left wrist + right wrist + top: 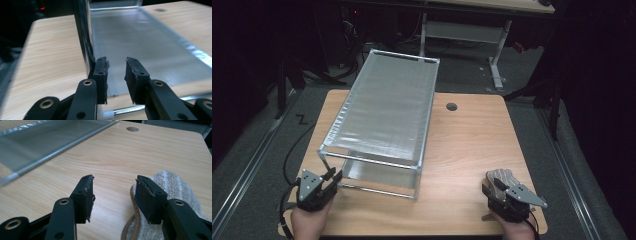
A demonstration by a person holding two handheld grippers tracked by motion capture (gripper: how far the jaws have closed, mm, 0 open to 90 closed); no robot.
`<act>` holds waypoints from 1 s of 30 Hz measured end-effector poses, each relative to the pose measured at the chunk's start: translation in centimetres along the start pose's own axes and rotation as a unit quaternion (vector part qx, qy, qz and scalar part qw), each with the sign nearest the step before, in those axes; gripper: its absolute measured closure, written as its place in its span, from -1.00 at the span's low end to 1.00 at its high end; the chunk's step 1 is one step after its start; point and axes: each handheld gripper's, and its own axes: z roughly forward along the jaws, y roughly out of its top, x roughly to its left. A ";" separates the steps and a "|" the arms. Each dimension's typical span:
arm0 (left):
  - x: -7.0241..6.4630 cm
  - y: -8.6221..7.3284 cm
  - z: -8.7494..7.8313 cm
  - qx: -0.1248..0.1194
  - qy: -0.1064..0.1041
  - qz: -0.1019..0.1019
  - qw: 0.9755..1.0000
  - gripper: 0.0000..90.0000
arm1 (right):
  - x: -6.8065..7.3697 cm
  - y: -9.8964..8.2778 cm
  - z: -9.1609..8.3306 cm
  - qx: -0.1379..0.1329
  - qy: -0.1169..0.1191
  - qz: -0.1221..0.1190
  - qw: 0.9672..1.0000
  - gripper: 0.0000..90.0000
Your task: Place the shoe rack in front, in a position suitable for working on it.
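Both fingers (pixel 101 75) stand apart at the rack's (pixel 150 37) corner post, gripping nothing.

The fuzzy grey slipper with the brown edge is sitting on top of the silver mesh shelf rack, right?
No. The fuzzy grey slipper with the brown edge lies on the wooden table, beside the right tongs, apart from the silver mesh shelf rack. The right gripper view shows it.

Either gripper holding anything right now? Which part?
Nothing held. Left gripper open at the rack's near corner post; right gripper open beside the slipper.
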 end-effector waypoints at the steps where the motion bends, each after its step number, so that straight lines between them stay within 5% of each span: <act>1: 0.2 0.0 -0.1 -0.003 -0.001 -0.002 1.000 0.57 | 0.0 0.0 0.0 0.000 -0.001 0.000 1.000 0.08; 5: -1.4 0.0 -0.6 -0.011 -0.032 -0.003 0.999 0.49 | 0.0 0.1 0.0 -0.001 -0.004 0.000 1.000 0.08; 6: -3.8 -0.1 -1.0 -0.017 -0.069 -0.005 0.997 0.45 | 0.0 0.0 0.0 -0.001 -0.003 0.001 1.000 0.08; 10: -9.5 -0.1 -0.8 -0.030 -0.149 0.008 0.988 0.37 | 0.2 0.0 0.2 0.002 0.000 -0.002 1.000 0.08; 15: -15.3 1.5 1.0 -0.037 -0.206 0.047 0.977 0.25 | 0.4 0.0 0.2 0.001 0.006 -0.006 1.000 0.10; 20: -17.2 3.0 2.8 -0.045 -0.211 0.056 0.975 0.31 | 0.3 -0.1 0.3 0.000 0.010 -0.005 1.000 0.13; 25: -17.7 3.1 3.2 -0.049 -0.197 0.066 0.977 0.77 | 0.7 0.0 0.5 0.001 0.019 -0.013 1.000 0.15; 30: -17.7 2.3 1.6 -0.051 -0.215 0.071 0.973 0.79 | 2.4 0.6 1.5 -0.001 0.048 -0.022 0.999 0.18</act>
